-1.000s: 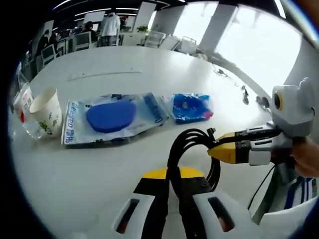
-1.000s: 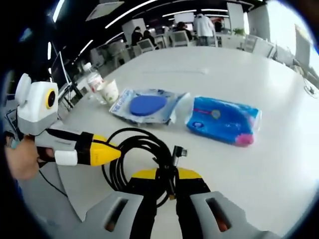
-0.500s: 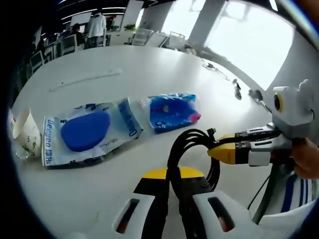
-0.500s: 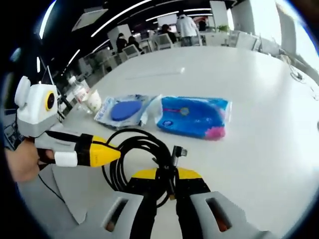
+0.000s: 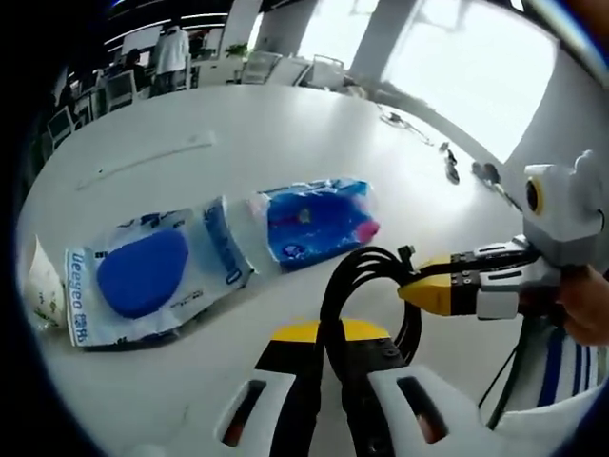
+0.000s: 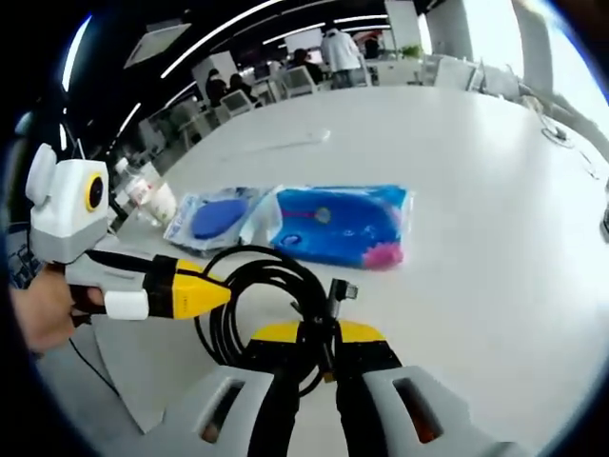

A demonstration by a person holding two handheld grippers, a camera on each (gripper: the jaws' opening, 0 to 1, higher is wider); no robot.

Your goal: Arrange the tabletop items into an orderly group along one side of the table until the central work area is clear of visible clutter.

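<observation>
A coiled black cable (image 5: 366, 286) hangs between both grippers above the white table (image 5: 285, 133). My left gripper (image 5: 326, 341) is shut on one part of the coil. In the left gripper view the right gripper (image 5: 414, 291) comes in from the right with its yellow tips at the coil. My right gripper (image 6: 320, 345) is shut on the cable (image 6: 257, 286) near its plug, and the left gripper (image 6: 217, 294) reaches in from the left. On the table lie a blue tissue pack (image 5: 314, 219) (image 6: 343, 224) and a clear packet with a blue oval pad (image 5: 147, 276) (image 6: 214, 217).
A paper cup (image 5: 43, 286) (image 6: 160, 200) stands beside the clear packet, with a bottle (image 6: 133, 186) next to it. Small dark items (image 5: 452, 171) lie at the table's far side. Chairs and people (image 6: 338, 48) are beyond the table. A hand (image 6: 43, 309) holds the left gripper.
Both cameras have swung, so the packs and cup have shifted left in each picture. The cable stays held between the two grippers, in the same pose.
</observation>
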